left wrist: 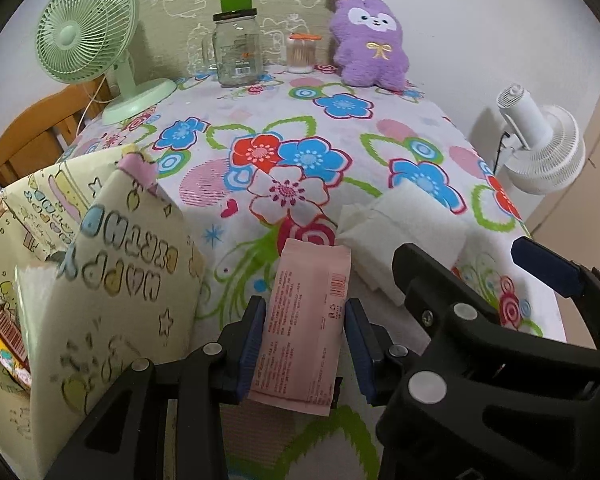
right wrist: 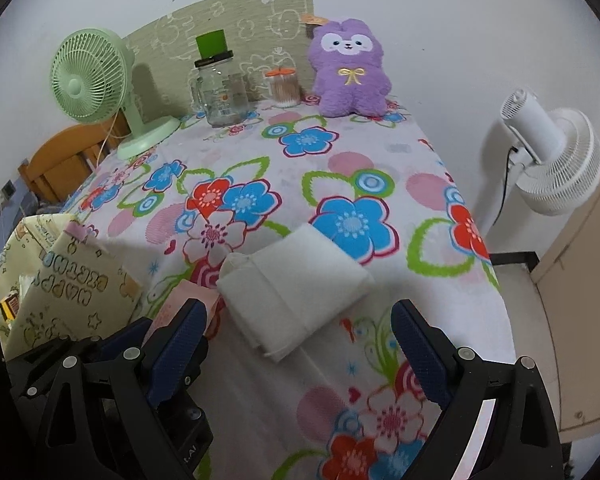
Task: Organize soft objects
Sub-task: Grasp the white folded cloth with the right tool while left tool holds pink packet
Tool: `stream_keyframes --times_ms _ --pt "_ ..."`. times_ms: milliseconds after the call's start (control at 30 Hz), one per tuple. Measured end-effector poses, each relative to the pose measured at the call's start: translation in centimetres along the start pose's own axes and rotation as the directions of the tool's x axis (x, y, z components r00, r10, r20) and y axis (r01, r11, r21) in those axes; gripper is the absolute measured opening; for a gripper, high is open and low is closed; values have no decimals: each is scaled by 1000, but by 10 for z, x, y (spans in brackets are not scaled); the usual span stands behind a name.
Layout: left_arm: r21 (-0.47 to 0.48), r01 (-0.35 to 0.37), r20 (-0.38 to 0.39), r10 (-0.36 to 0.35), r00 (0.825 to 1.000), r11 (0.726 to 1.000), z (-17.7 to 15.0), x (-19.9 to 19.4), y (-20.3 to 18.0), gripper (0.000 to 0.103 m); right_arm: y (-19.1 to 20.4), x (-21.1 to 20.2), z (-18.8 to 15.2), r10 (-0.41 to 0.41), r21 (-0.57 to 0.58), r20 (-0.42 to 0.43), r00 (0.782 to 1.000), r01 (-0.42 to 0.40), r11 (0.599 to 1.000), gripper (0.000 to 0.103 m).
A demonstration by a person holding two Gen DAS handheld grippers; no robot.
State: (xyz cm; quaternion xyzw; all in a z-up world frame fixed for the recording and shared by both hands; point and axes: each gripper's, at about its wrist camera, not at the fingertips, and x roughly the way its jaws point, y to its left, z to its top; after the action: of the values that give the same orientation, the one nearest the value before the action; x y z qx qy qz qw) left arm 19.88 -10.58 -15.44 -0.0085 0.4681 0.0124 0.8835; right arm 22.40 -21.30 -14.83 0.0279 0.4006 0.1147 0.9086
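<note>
Pink and flat, the tissue pack [left wrist: 300,320] sits between the blue pads of the left tongs [left wrist: 305,344], which are clenched on its two long sides near the front edge of the surface [left wrist: 380,152]. The right tongs [right wrist: 300,344] hang spread wide with nothing in them, just near the folded white cloth [right wrist: 296,296], which lies right of the pink pack. To the left stands a pale yellow gift bag [left wrist: 112,280] with its mouth tipped toward us, and it looks like the place where soft things go. To do this step well, I think the left tongs should keep a gentle squeeze so the soft pack does not bend or slip, lift it clear of the flowery cover, then swing it left over the bag's mouth before letting go. The bag has puffy letters that seem to say "HAPPY BIRTHDAY", seen upside down. The pink pack has a red barcode and lines of tiny print, too small to read. Far back are a purple plush bunny [left wrist: 368,40], a glass jar [left wrist: 238,52] and a green fan [left wrist: 88,32].
</note>
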Motion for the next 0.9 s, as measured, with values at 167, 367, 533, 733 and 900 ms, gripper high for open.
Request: stream_keyframes --times_ms 167,367,533,733,900 --pt "-11 -12 -3 12 1000 1000 8 8 1 41 -2 11 8 15 -4 -10 1000 -15 1000 96" --pt "-17 -23 -17 23 1000 1000 12 18 2 41 -1 25 13 10 -15 -23 1000 -10 1000 96" --pt "-6 -30 -20 30 999 1000 12 23 0 41 1 40 14 14 -29 -61 998 -15 999 88" --pt "10 -37 -11 37 999 999 11 22 -1 41 1 47 11 2 -28 -86 996 -4 1000 74" --pt "19 -41 -11 41 999 999 10 22 -2 41 -3 44 10 -33 -27 -82 996 31 999 50"
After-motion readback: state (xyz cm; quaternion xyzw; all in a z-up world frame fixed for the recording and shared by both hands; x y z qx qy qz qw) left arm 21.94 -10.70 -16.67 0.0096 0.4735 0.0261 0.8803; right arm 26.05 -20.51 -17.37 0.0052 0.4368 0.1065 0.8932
